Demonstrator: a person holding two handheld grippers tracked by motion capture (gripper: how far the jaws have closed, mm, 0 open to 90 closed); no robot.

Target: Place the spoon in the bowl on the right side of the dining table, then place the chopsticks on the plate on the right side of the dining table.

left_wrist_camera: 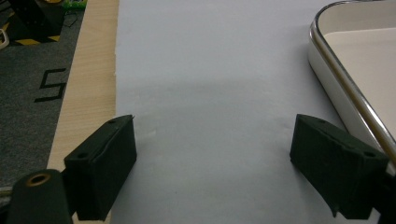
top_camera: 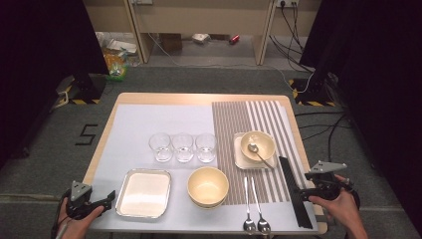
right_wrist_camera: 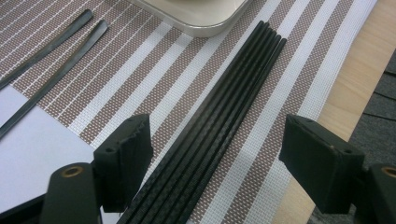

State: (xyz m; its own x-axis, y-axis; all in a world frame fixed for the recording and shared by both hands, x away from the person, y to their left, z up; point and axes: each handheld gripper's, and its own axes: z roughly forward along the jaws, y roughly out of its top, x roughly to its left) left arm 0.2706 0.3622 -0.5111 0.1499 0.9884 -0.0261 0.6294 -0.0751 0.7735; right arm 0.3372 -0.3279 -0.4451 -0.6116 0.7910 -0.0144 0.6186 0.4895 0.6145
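Jaws of both grippers stand spread with nothing between the pads, and the work in hand looks to be the bundle of black chopsticks (top_camera: 295, 191) at the right edge of the striped placemat (top_camera: 234, 119).

From the high view, the right gripper (top_camera: 304, 191) sits just beside the near end of those sticks, held in the person's right hand (top_camera: 341, 206). The left gripper (top_camera: 110, 196) rests at the table's near left corner, close to the metal-rimmed tray (top_camera: 143, 215) and well apart from the sticks. Two spoons (top_camera: 254, 209) lie on the mat to the left of the chopsticks, with a stack of bowls (top_camera: 208, 186) beyond them.

Through the left gripper view, its pads hang open over bare white sheet (left_wrist_camera: 210, 93), the tray's rim (left_wrist_camera: 345, 88) just off to one side.

Along the right gripper view, the open pads straddle the chopsticks (right_wrist_camera: 224, 116), which run away from the camera between them, lying side by side and touching. They look thin, stiff, light and smooth, so I judge they will roll or fan apart if squeezed across the bundle, and slide if taken too near a tip. A low pinch on one or two outer sticks, towards the middle of their length, seems the safest hold; the woven mat should give some friction.
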